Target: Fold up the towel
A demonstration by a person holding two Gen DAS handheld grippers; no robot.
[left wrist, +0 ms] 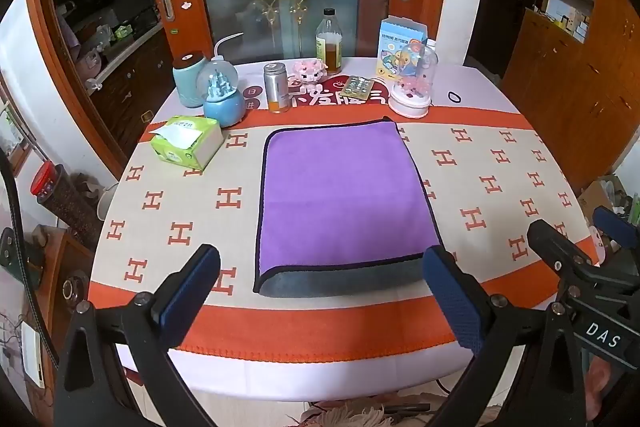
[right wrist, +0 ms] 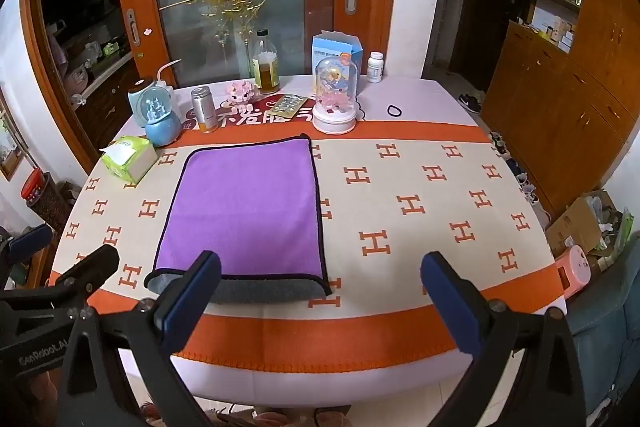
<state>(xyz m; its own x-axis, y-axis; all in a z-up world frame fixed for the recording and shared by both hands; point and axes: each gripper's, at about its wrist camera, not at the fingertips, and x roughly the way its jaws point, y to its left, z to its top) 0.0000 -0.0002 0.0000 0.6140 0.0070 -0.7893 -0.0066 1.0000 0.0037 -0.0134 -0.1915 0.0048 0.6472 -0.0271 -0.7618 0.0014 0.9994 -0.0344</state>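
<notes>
Purple towel (left wrist: 344, 187) lies flat on tabletop (left wrist: 320, 331), just ahead of both tools, grey underside showing at near edge. Left tool (left wrist: 320, 291) and right tool (right wrist: 320, 291) held released, empty. Step judged: between folds. Next fold calls for near corners to be pinched.

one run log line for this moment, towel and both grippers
towel: folded once, flat, grey strip showing at near edge | left hand-held gripper: open, empty | right hand-held gripper: open, empty
</notes>
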